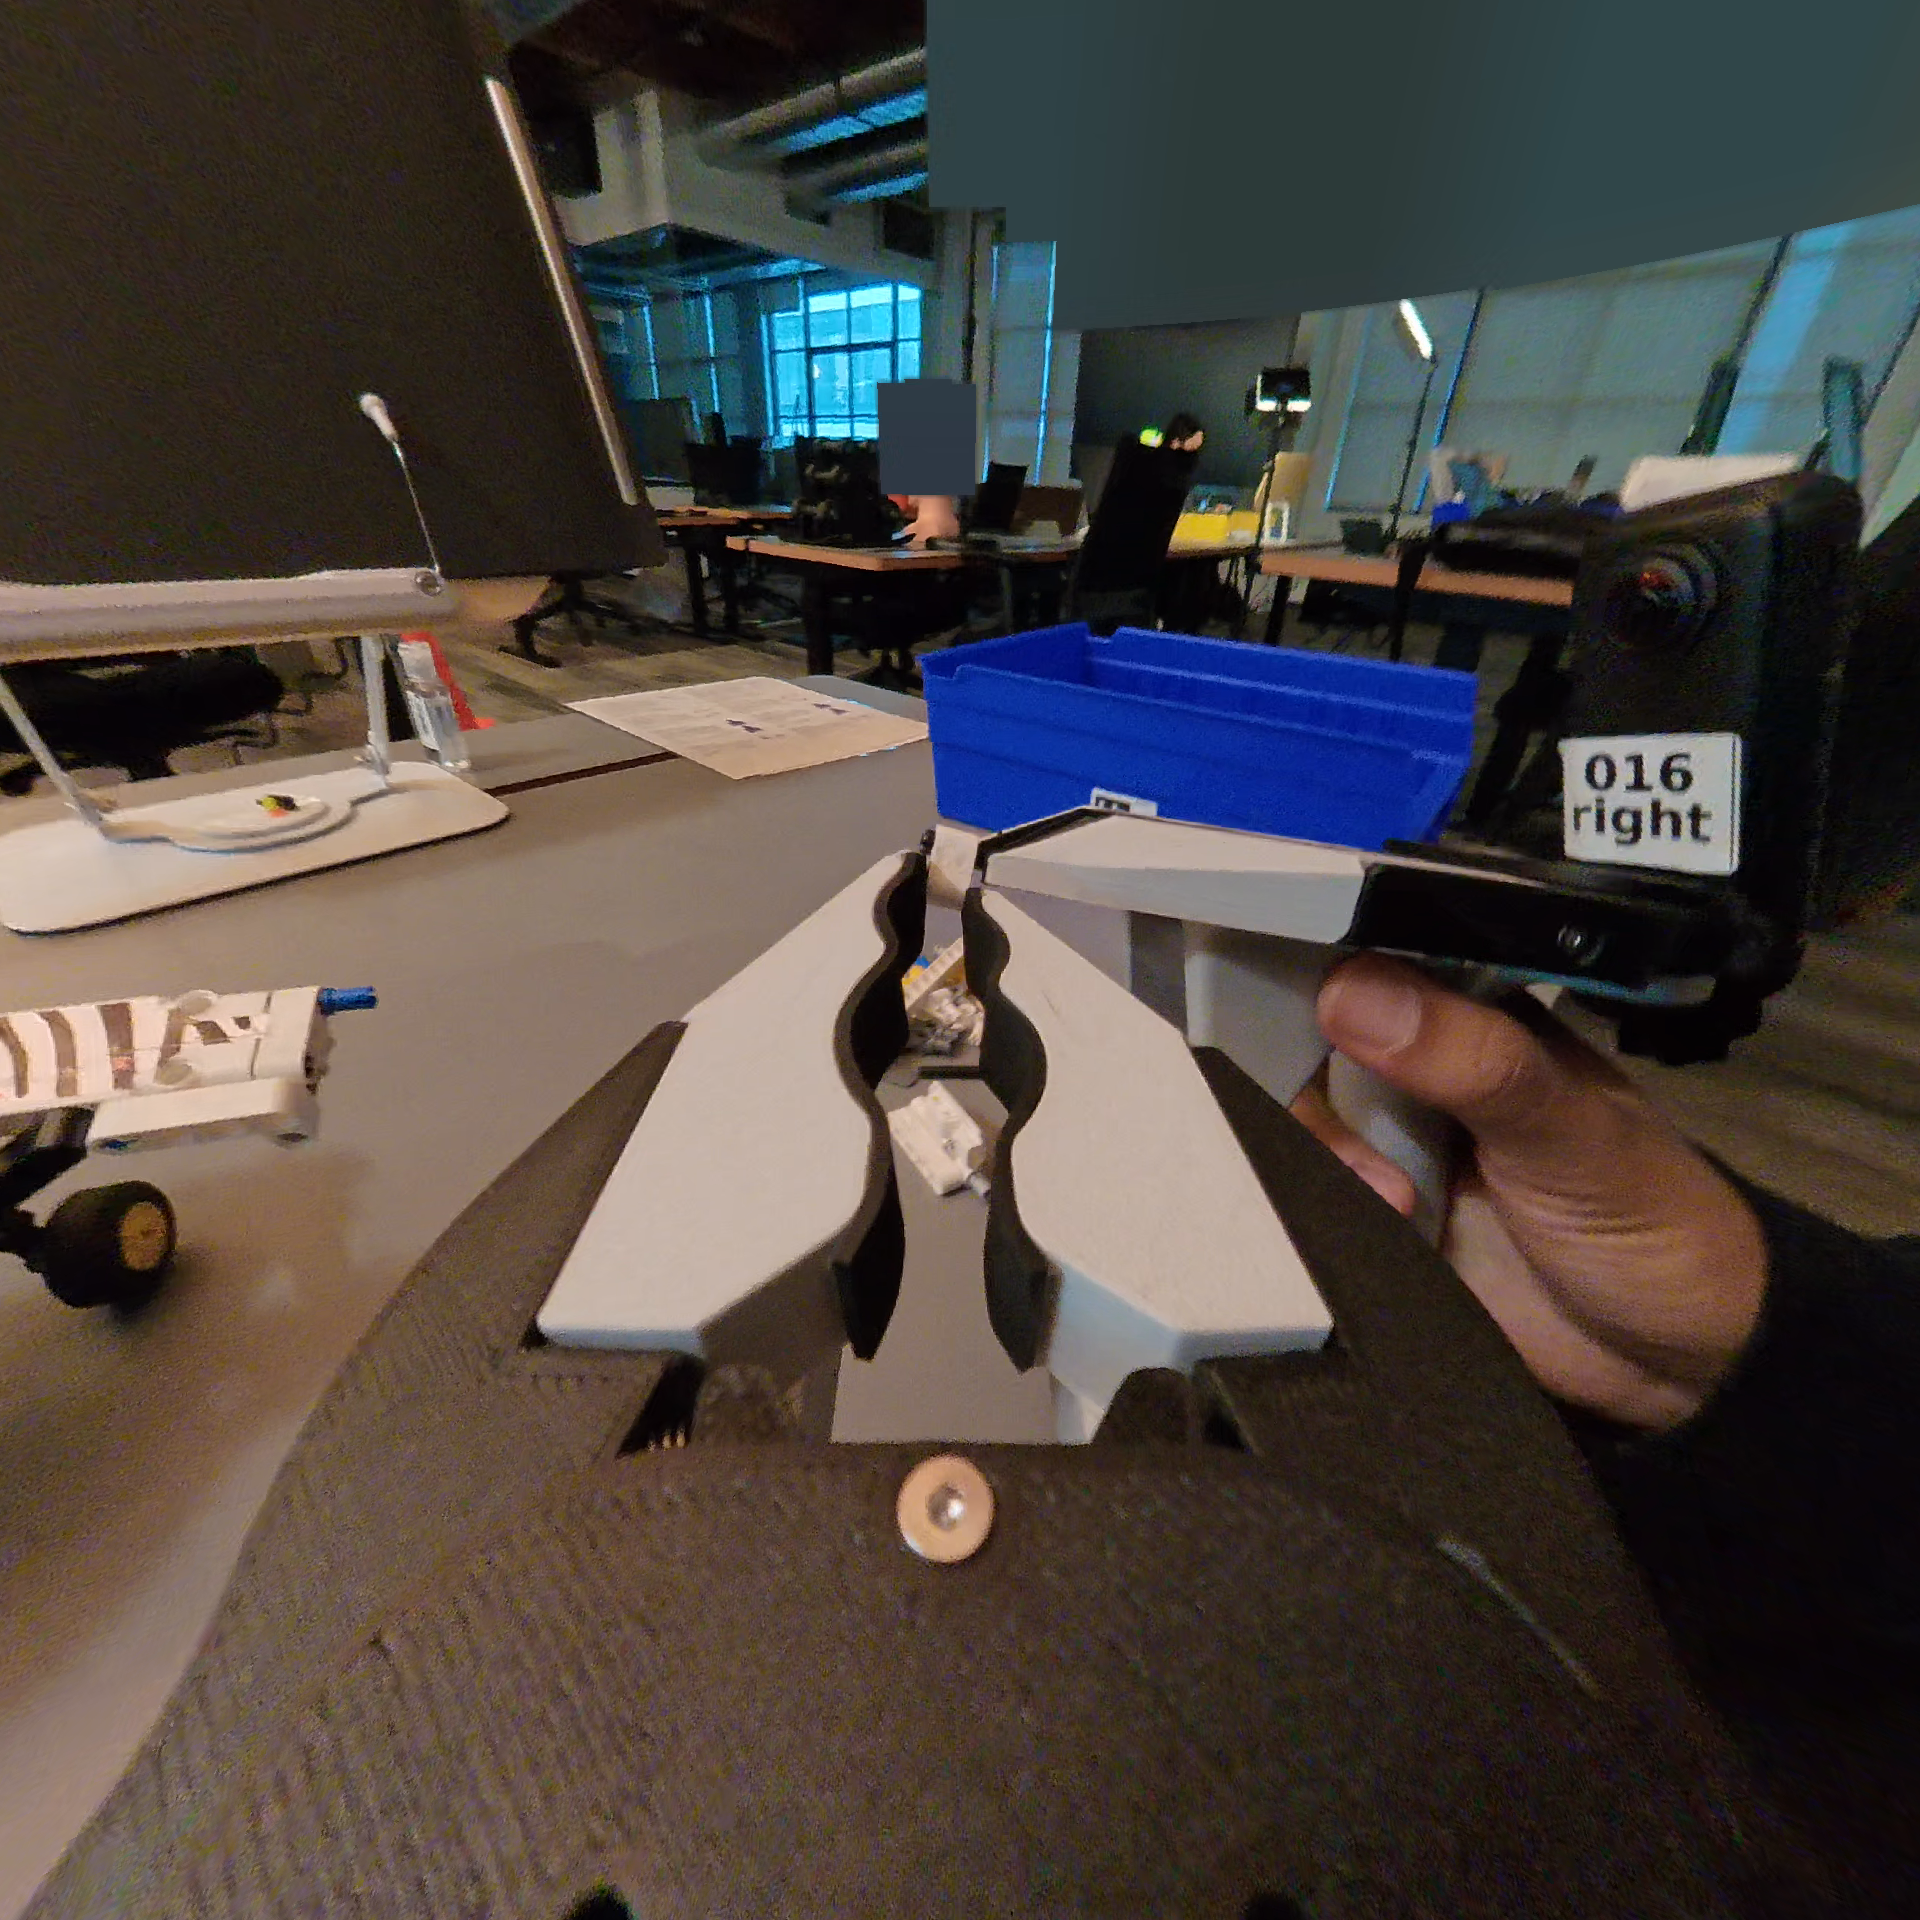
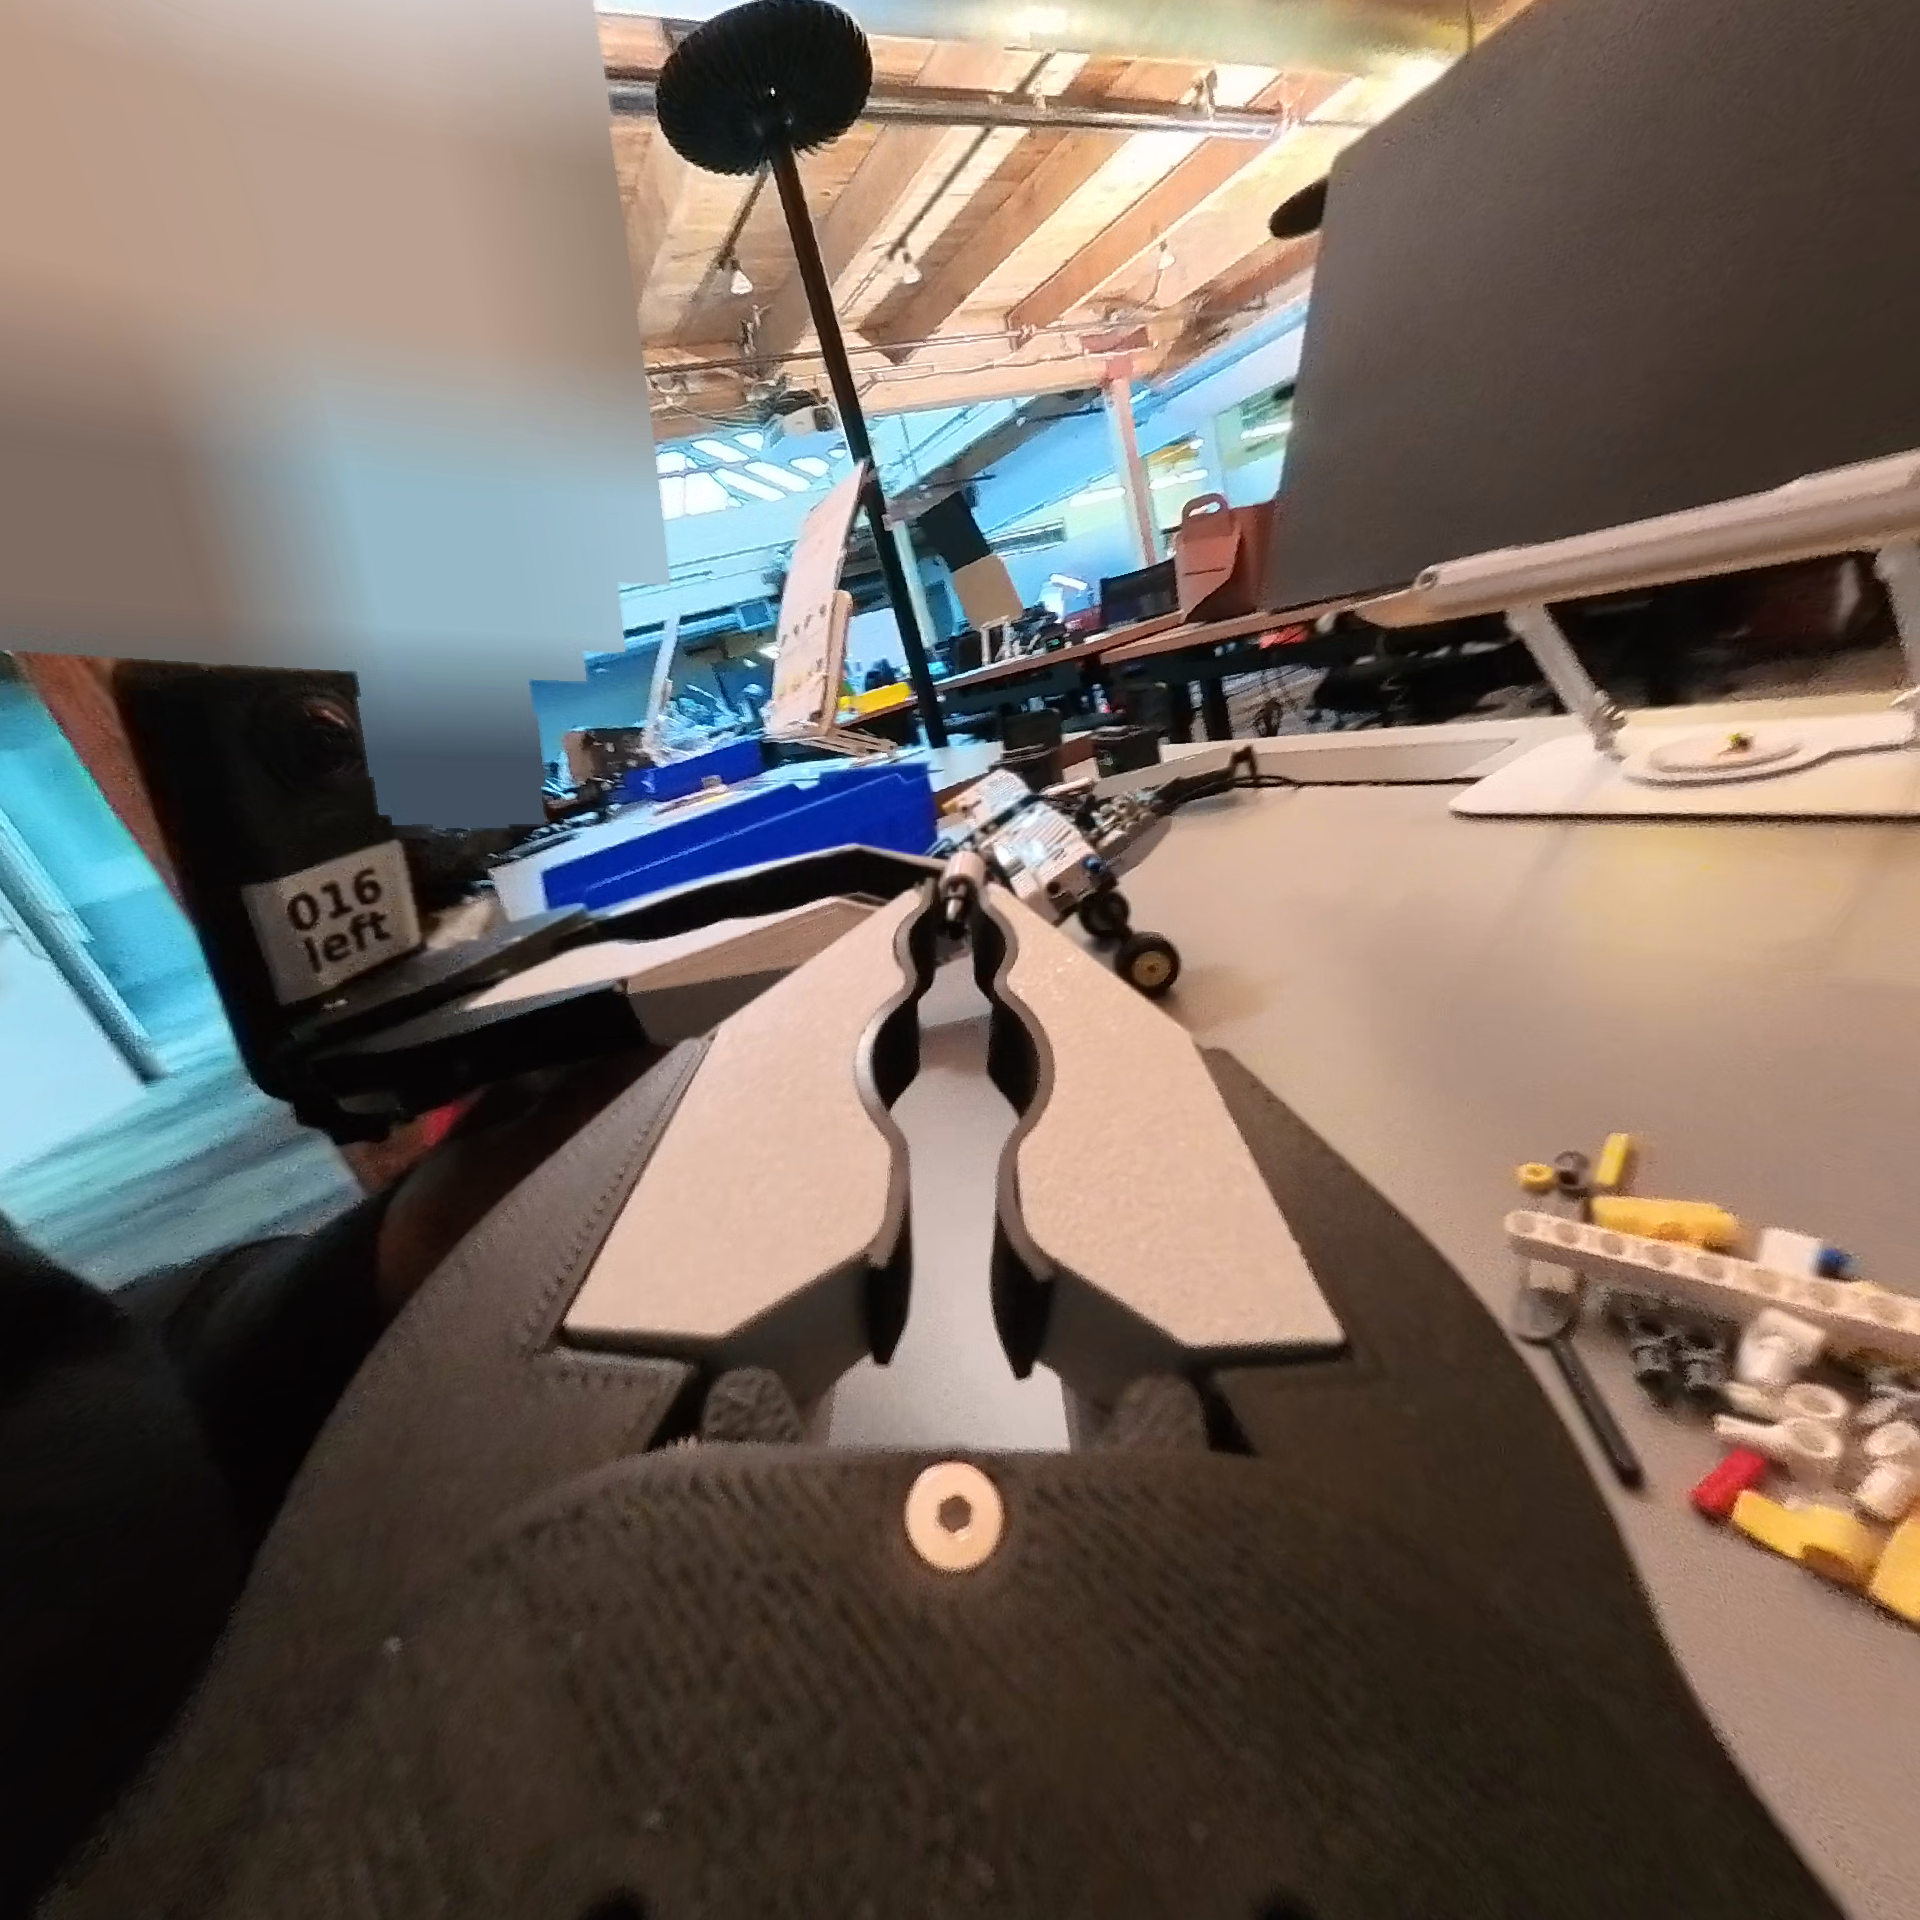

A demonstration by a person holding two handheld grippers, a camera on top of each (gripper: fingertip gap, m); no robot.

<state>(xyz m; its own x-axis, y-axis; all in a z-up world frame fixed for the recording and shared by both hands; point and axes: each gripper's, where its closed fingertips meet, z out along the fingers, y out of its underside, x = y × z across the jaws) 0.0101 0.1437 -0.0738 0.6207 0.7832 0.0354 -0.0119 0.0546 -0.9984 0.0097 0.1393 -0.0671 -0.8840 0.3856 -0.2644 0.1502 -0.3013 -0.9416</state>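
My left gripper [image 1: 951, 878] and my right gripper [image 2: 961, 904] meet tip to tip above the grey table [image 1: 582, 935]. A small white pin-like building piece [image 1: 948, 873] sits between the left fingertips, and both pads close on it. The right wrist view shows the same piece [image 2: 958, 891] pinched at the right gripper's tips. The right gripper [image 1: 987, 857] enters the left wrist view from the right, held by a hand [image 1: 1538, 1174]. The left gripper [image 2: 914, 873] enters the right wrist view from the left.
A white striped brick-built vehicle [image 1: 156, 1060] with black wheels stands to the left; it also shows in the right wrist view [image 2: 1049, 842]. A blue bin [image 1: 1195, 727] stands behind the grippers. Loose small bricks [image 2: 1714, 1351] lie on the right. A monitor stand [image 1: 239, 821] and a paper sheet [image 1: 748, 722] lie farther back. The grippers are tip to tip, or close to it.
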